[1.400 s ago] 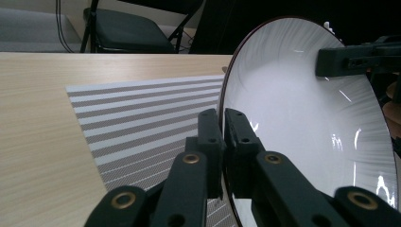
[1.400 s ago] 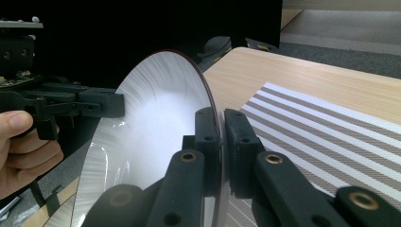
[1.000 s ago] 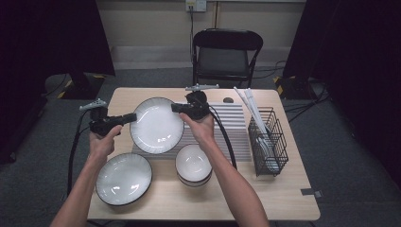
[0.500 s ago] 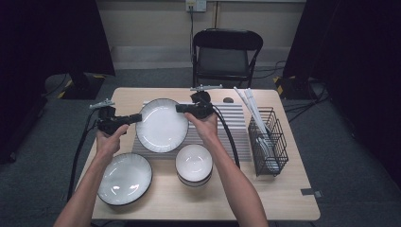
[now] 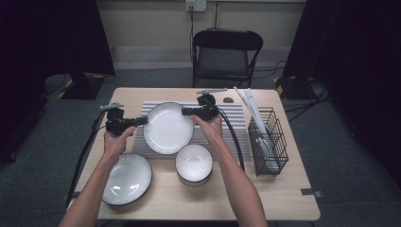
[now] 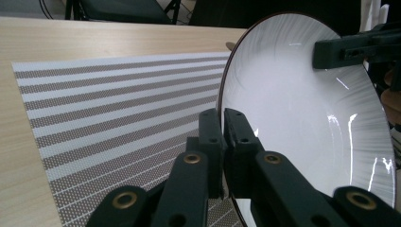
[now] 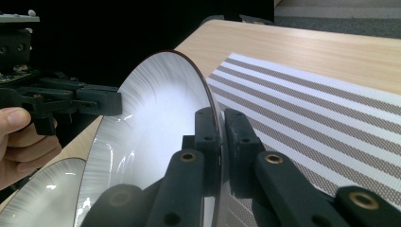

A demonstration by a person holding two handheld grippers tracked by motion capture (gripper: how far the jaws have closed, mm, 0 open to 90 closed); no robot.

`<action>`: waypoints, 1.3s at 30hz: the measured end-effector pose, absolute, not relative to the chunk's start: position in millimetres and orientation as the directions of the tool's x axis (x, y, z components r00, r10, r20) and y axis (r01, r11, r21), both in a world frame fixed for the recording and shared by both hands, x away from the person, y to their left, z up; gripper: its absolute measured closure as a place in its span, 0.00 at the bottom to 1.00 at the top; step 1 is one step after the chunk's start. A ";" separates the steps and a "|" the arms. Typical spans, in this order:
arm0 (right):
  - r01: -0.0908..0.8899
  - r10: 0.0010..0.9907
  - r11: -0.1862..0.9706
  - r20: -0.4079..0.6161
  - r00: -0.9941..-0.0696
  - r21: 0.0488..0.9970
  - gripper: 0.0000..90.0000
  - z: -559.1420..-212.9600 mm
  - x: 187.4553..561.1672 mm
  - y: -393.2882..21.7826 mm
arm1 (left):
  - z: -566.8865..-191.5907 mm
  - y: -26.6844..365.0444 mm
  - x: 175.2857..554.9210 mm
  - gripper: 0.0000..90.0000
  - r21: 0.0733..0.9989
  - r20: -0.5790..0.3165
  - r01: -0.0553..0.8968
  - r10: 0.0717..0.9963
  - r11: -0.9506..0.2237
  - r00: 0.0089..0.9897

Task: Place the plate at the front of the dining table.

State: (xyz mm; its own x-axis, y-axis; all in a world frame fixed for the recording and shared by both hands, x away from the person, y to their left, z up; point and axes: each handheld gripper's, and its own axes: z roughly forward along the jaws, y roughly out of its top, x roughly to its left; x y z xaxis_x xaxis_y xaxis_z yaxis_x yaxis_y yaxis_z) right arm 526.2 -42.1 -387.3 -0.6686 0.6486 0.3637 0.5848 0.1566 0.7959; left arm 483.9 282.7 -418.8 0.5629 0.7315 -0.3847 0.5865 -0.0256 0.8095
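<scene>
You had both grippers clamped on opposite edges of the white plate (image 5: 168, 127): the left gripper (image 5: 140, 121) pinching its left rim, the right gripper (image 5: 185, 111) its upper-right rim, jaws tight on the china in each gripper view. Over the last second the plate sank and drifted toward the centre of the frame, now just above the striped mat (image 5: 227, 128). You seemed close to setting it down there, above the bowl (image 5: 194, 163) and the second plate (image 5: 126, 178).

Black folding chair (image 5: 227, 52) on grey carpet (image 5: 340, 142), black drapes (image 5: 47, 38) beside.
</scene>
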 end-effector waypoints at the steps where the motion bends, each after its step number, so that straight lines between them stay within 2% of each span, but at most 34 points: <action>1: 0.587 0.650 0.156 0.365 -0.666 0.794 0.94 -389.3 526.6 -43.4 | -420.2 281.7 484.8 0.97 0.809 -0.386 0.587 0.731 -0.024 0.563; 9: 0.608 0.659 0.149 0.380 -0.649 0.780 0.94 -401.6 528.6 -50.9 | -431.8 274.8 490.0 0.96 0.787 -0.401 0.616 0.727 -0.039 0.558; 16: 0.634 0.692 0.127 0.390 -0.608 0.763 0.94 -412.0 532.2 -58.8 | -443.5 279.4 487.2 0.92 0.766 -0.429 0.642 0.722 -0.029 0.544; 32: 0.675 0.755 0.080 0.398 -0.522 0.734 0.94 -436.0 545.9 -69.6 | -455.1 292.3 471.3 0.87 0.759 -0.423 0.650 0.722 -0.049 0.548; 39: 0.681 0.775 0.059 0.396 -0.492 0.730 0.94 -441.6 550.0 -71.3 | -454.4 298.6 461.4 0.81 0.763 -0.406 0.643 0.724 -0.068 0.558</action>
State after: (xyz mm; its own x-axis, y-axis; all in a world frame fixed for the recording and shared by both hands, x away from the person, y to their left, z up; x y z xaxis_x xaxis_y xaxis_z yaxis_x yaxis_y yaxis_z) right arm 550.0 -71.3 -441.6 -0.4919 0.7755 0.3958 0.6808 0.0592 0.7301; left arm 461.4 298.6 -454.4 0.5576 0.7241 -0.4060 0.6431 -0.0675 0.7628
